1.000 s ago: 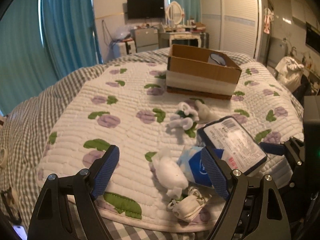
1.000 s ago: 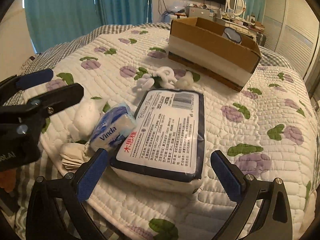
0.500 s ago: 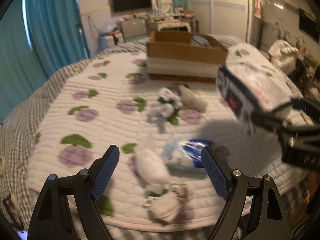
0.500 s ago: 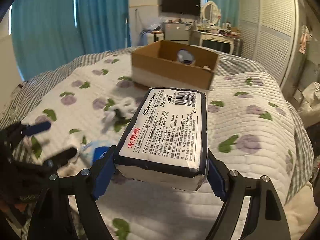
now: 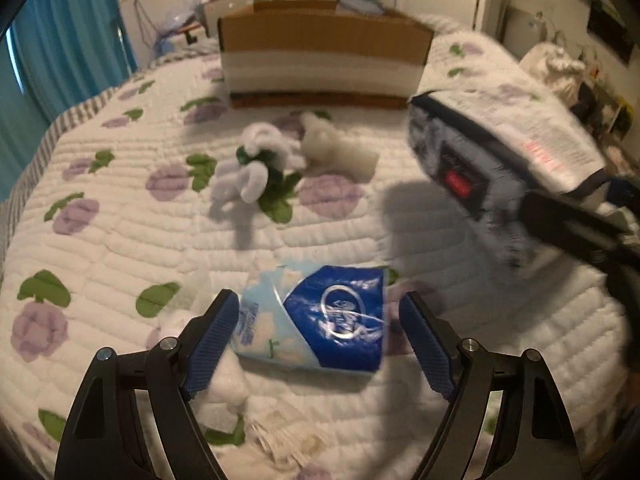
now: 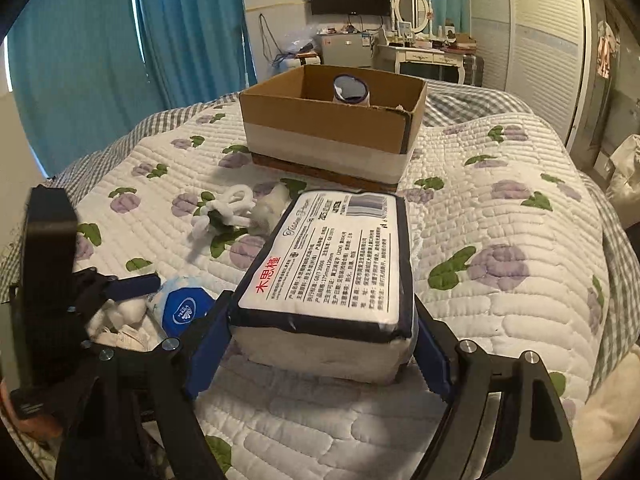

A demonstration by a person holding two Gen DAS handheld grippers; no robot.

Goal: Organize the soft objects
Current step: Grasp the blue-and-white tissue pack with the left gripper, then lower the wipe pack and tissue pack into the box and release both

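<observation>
Tissues held up over the flowery bed quilt [image 6: 500, 208].

Right gripper [image 6: 320, 344] squeezes the big tissue pack [image 6: 332, 264] between its blue pads and holds it off the bed, near the cardboard box [image 6: 332, 136]. Left gripper [image 5: 326, 340] is spread wide, one pad on each side of the small blue tissue pack [image 5: 320, 328] lying on the quilt. A white fluffy toy [image 5: 260, 160] lies between that pack and the box.

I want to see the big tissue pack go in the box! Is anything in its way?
Nothing visible blocks it. The right gripper holds the big tissue pack up off the quilt, and the cardboard box sits straight ahead with its top open. The white fuzzy toy lies lower, off to the left.
</observation>
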